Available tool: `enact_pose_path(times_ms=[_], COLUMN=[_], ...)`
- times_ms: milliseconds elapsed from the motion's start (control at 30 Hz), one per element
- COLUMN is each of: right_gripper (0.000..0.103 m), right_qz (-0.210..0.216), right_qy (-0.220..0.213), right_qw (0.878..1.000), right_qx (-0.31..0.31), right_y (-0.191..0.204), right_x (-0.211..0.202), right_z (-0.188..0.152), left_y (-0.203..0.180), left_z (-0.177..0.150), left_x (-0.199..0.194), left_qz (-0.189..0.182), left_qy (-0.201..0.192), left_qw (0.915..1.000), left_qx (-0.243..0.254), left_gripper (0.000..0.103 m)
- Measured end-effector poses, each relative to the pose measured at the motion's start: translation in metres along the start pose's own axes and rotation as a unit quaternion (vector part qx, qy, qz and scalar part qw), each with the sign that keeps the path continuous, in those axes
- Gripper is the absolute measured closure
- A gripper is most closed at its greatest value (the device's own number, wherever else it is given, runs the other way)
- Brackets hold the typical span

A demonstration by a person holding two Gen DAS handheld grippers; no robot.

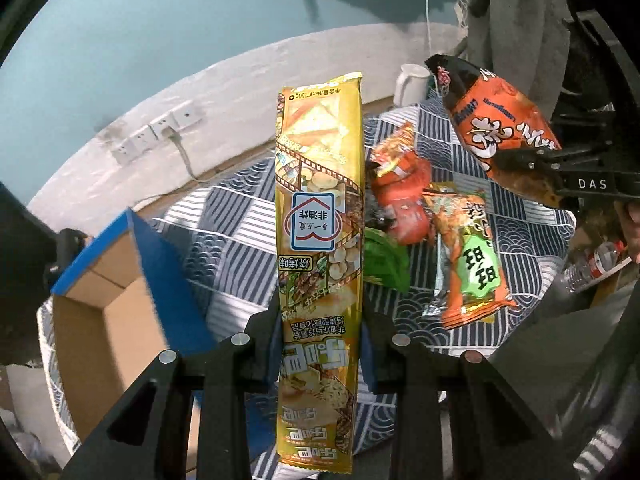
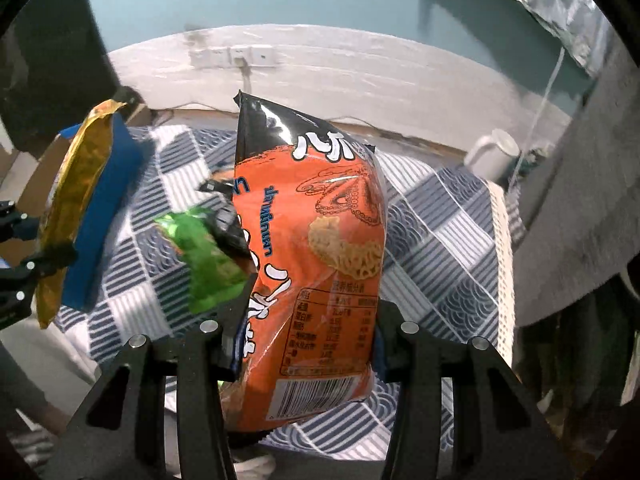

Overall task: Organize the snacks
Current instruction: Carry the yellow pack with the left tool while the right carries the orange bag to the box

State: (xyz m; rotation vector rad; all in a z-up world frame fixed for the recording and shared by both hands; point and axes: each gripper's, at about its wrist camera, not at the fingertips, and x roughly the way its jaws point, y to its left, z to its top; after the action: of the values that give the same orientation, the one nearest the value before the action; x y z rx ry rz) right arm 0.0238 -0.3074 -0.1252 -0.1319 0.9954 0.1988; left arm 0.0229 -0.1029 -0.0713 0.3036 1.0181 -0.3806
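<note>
My left gripper is shut on a long yellow snack pack and holds it upright above the table. My right gripper is shut on an orange-and-black snack bag held in the air; that bag and the right gripper also show at the right of the left wrist view. The yellow pack shows at the left of the right wrist view. On the checked cloth lie a red bag, an orange-green pack and a green bag.
An open cardboard box with blue flaps stands at the left of the table, also in the right wrist view. A white mug stands at the table's far edge near the wall. Wall sockets are behind. Grey cloth hangs at the right.
</note>
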Motion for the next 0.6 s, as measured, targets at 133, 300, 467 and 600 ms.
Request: enact_pose_path(times_ms=[133, 300, 467, 600], right_gripper=[0.058, 0.058, 0.058, 0.058], right_qz=[0.021, 0.047, 0.071, 0.089], right_qy=[-0.009, -0.021, -0.028, -0.028], right_qw=[1.0, 0.998, 0.994, 0.991], right_qx=[-0.018, -0.043, -0.074, -0.096], right_y=[0.025, 0.061, 0.105, 0.137], right_x=[-0.006, -0.012, -0.014, -0.01], right_z=[0.013, 0.031, 0.048, 0.06], left_y=[0.013, 0.038, 0.065, 0.09], left_z=[-0.006, -0.014, -0.022, -0.032], left_x=[-0.012, -0.022, -0.032, -0.039], left_qz=[0.013, 0.037, 0.053, 0.074], left_qy=[-0.004, -0.01, -0.02, -0.027], left_qw=[0.9998, 0.9987, 0.9967, 0.994], left_qx=[-0.012, -0.033, -0.058, -0.075], left_gripper=[0.071, 0.071, 0.071, 0.071])
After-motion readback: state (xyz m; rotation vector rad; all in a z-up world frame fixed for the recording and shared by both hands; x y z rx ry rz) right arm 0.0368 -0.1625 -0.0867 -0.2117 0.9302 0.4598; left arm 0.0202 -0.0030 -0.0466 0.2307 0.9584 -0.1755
